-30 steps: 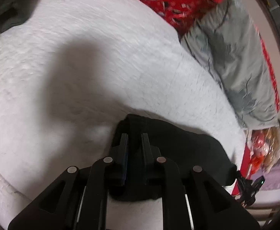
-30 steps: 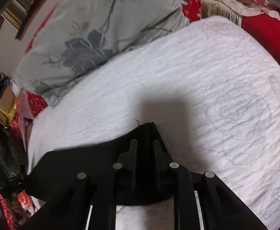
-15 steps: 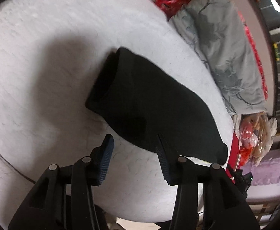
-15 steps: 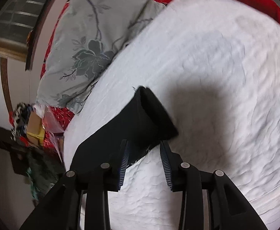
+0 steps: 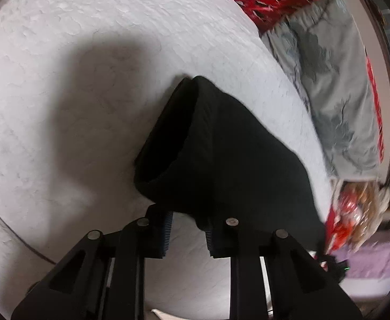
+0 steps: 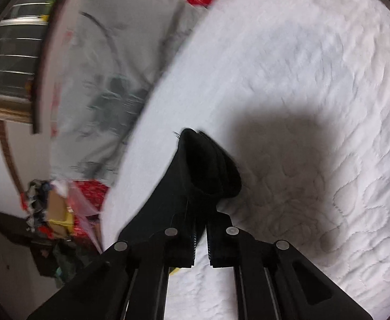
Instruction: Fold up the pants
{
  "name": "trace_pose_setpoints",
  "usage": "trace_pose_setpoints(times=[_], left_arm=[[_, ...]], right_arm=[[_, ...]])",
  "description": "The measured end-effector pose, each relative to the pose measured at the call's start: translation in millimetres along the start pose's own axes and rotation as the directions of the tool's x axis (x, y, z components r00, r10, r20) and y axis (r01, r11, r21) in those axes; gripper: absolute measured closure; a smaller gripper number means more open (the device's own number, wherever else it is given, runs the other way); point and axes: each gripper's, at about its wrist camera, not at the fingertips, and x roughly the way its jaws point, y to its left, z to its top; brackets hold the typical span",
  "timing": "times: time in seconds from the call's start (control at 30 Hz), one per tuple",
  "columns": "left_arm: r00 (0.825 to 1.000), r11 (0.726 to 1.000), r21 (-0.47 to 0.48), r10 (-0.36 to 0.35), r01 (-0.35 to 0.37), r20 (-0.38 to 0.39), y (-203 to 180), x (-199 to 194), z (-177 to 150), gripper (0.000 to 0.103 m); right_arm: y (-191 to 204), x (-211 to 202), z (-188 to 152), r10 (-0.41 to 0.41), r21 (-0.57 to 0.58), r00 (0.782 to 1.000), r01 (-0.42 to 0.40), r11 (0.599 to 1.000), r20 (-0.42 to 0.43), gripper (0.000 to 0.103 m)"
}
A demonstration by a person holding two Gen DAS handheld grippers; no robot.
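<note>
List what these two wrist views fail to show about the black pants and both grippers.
- Black pants: the near edge is hidden behind the left gripper in the left wrist view.
- Right gripper, right wrist view: cloth between the closing jaws; actual pinch unclear.
- Pillow: smeared by motion blur.
- Pants' far end: cut off at the mattress edge.

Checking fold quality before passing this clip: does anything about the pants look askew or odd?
Yes. One end of the black pants gapes open like a tube instead of lying flat on the white quilt, so the fold looks loose.
</note>
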Motion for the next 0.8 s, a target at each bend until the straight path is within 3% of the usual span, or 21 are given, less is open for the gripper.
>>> trace_pose_setpoints(times=[0.07,0.13,0.27,0.43,0.53,0.67,0.73,0.8], left_arm=[[1.000,1.000,-0.002,0.018,-0.018,-0.015,8,10,-2,0.085],[1.000,0.999,-0.039,-0.011,0.011,-0.012,12,11,-1,0.085],[1.000,1.000,0.000,0.004,-0.004,-0.018,8,4,-2,0.083],[1.000,0.999,0.025,-0.025,0.025,-0.016,7,-11,-8,0.082],[0.997,0.995,0.075,-0.069,0.071,-0.021,2,-25,-18,0.082],[0.992,0.980,0.173,-0.111,0.100,0.052,-20,-52,-18,0.080],[0.993,0.978,0.203,-0.069,0.048,0.098,-30,-58,-12,0.065],[0.989,0.977,0.214,-0.013,-0.019,0.145,-40,-57,0,0.063]], right_arm=[[-1,-9,-1,-0.011,-0.039,1.000,0.011,0.999,0.001,0.097],[-15,-5,-1,-0.074,-0.026,0.997,0.073,0.997,-0.027,0.097],[-30,3,-8,-0.097,0.004,0.995,0.097,0.995,-0.037,0.095],[-27,-7,-11,-0.093,-0.024,0.994,0.092,0.995,-0.059,0.081],[-29,-32,-7,-0.084,-0.049,0.996,0.083,0.995,-0.025,0.073],[-25,-56,9,-0.104,-0.101,0.994,0.106,0.989,0.033,0.064],[-19,-59,18,-0.103,-0.122,0.994,0.108,0.987,0.044,0.057],[-10,-52,24,-0.103,-0.150,0.994,0.107,0.983,0.032,0.056]])
